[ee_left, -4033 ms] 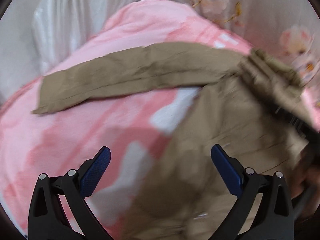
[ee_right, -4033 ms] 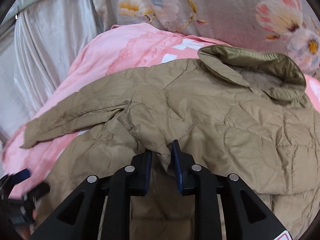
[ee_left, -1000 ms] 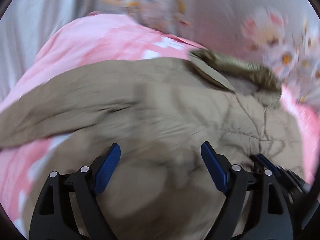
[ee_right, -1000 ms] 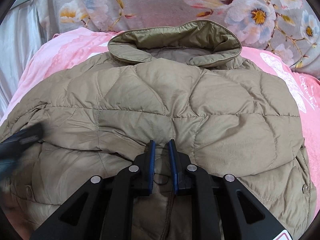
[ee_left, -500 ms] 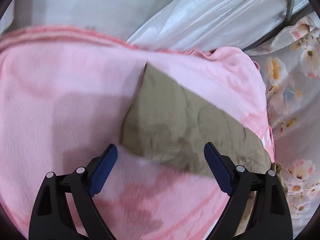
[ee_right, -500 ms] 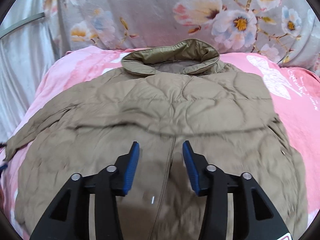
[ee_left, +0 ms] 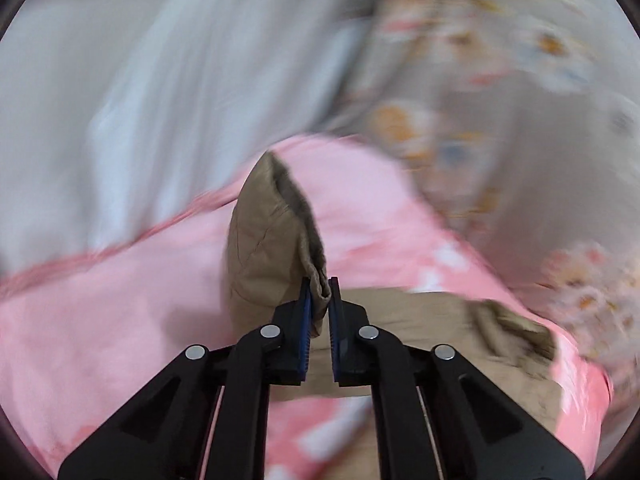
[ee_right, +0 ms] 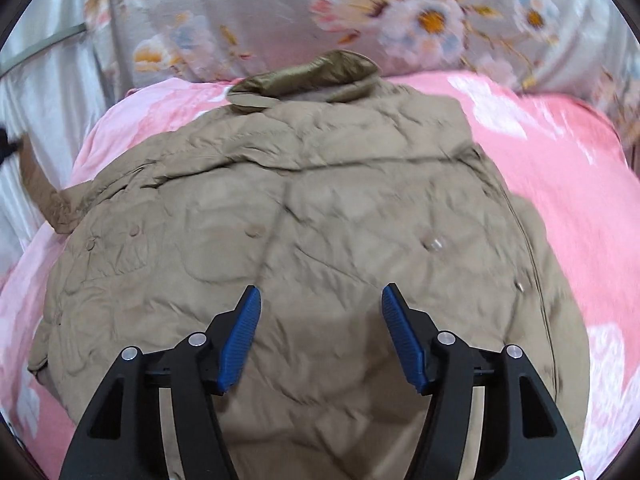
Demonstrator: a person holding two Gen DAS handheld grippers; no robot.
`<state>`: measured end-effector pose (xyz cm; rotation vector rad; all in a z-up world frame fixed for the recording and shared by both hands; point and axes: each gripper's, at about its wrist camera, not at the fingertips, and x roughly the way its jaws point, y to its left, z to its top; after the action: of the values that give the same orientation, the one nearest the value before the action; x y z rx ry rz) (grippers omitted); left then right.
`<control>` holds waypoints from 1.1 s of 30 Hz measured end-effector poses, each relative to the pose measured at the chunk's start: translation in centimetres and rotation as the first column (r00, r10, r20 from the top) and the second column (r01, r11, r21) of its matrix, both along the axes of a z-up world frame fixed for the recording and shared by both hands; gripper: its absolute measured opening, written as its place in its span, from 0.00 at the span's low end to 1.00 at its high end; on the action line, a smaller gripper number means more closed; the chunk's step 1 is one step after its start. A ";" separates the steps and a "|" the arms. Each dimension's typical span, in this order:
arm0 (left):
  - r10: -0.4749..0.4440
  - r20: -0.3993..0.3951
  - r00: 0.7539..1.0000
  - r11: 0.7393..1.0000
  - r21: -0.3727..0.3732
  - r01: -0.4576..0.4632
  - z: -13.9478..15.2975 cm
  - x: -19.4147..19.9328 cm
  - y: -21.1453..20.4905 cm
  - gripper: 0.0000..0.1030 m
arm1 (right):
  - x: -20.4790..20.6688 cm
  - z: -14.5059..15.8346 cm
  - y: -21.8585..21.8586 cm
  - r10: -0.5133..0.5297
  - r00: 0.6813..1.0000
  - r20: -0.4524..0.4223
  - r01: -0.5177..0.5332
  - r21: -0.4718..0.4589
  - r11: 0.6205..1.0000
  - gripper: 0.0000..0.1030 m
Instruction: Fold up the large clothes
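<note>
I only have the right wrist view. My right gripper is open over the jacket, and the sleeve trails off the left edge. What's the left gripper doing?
Observer: The left gripper is shut on the sleeve cuff, which stands up lifted off the pink blanket.
Operator: Is it pinching at the cuff opening or mid-sleeve?
Observer: At the cuff opening; the dark inside of the cuff shows along its right edge.
Operator: Is the jacket body in that view?
Observer: Yes, part of the jacket lies flat behind the gripper, toward the right.
</note>
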<state>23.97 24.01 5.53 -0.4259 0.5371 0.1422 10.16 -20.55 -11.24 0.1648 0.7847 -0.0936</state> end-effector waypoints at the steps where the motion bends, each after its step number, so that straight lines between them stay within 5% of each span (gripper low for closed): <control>1: -0.036 0.014 0.999 0.999 0.012 0.036 1.1 0.5 -1.8 0.07 | -0.3 0.0 -0.5 -0.012 1.000 0.002 0.012 0.012 1.000 0.60; 7: -0.318 0.058 0.946 0.945 0.101 0.312 5.1 2.4 -16.8 0.07 | -1.4 0.3 -2.7 -0.054 0.998 0.025 0.053 0.026 0.998 0.60; 12: -0.511 -0.018 0.859 0.851 0.132 0.509 2.9 2.5 -28.8 0.07 | -1.9 0.3 -4.7 -0.089 0.996 0.015 0.088 0.048 0.995 0.60; 14: -0.586 -0.071 0.807 0.800 0.107 0.590 0.7 2.3 -32.9 0.09 | -2.2 0.2 -5.4 -0.099 0.995 0.017 0.098 0.057 0.994 0.60; 16: -0.620 -0.116 0.776 0.771 0.095 0.630 -1.4 1.9 -35.7 0.34 | -2.4 0.1 -6.0 -0.110 0.994 0.013 0.109 0.060 0.992 0.60; 17: -0.626 -0.137 0.768 0.764 0.088 0.639 -2.8 1.5 -37.0 0.71 | -2.4 0.1 -6.3 -0.117 0.993 0.013 0.116 0.063 0.991 0.60; 18: -0.626 -0.140 0.767 0.766 0.074 0.639 -3.8 1.4 -37.5 0.89 | -2.5 0.1 -6.5 -0.124 0.992 0.013 0.123 0.063 0.990 0.60; 22: -0.645 -0.137 0.752 0.760 -0.014 0.650 -6.2 0.8 -36.9 0.88 | -2.5 0.7 -7.9 -0.134 0.991 0.022 0.132 0.068 0.989 0.60; 25: -0.635 -0.094 0.767 0.772 -0.103 0.627 -6.2 0.7 -33.4 0.88 | -1.6 1.7 -9.3 -0.129 0.991 0.042 0.124 0.111 0.986 0.62; 31: -0.430 -0.102 0.897 0.874 -0.296 0.385 -8.1 2.9 -19.9 0.88 | 2.9 3.4 -10.8 -0.083 0.994 0.069 0.061 0.275 0.960 0.66; 33: -0.367 -0.136 0.920 0.891 -0.337 0.305 -9.4 3.5 -16.5 0.87 | 5.5 3.4 -10.9 -0.069 0.995 0.069 0.040 0.353 0.935 0.66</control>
<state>27.43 7.48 -3.92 -0.6212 0.8269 -0.2442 15.69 -31.41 -7.87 0.5275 0.7118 0.0022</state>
